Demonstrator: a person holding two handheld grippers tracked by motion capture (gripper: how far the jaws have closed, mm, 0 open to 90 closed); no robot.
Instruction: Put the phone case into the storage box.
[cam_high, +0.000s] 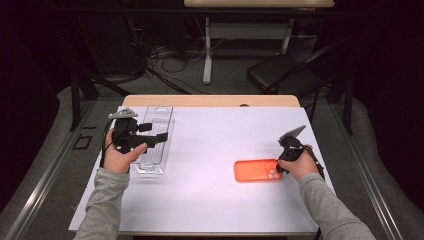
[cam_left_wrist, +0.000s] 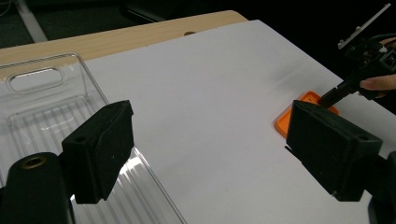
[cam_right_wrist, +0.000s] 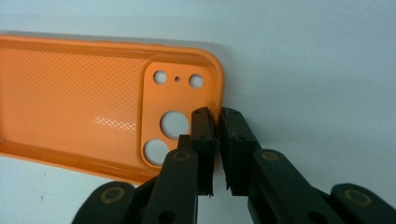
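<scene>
White sheet (cam_high: 215, 165) covers most of the light wooden table (cam_high: 210, 100). Clear ribbed plastic tray (cam_high: 154, 137), oblong, with a handle slot at its far end, lies on the left side of the sheet. Left gripper (cam_high: 161, 137), held in the left hand (cam_high: 121, 155), hangs over the tray with jaws spread wide and nothing between them; in the left gripper view its jaws frame the tray's near wall (cam_left_wrist: 42, 107) and the open sheet. Orange soft-plastic phone case (cam_high: 258, 170) lies flat, inner side up, on the right part of the sheet, camera cutouts toward the right hand (cam_high: 299, 165). Right gripper (cam_right_wrist: 219, 122) has its jaws clamped on the case's rim (cam_right_wrist: 218, 88) at the camera-cutout end, one jaw inside and one outside.
</scene>
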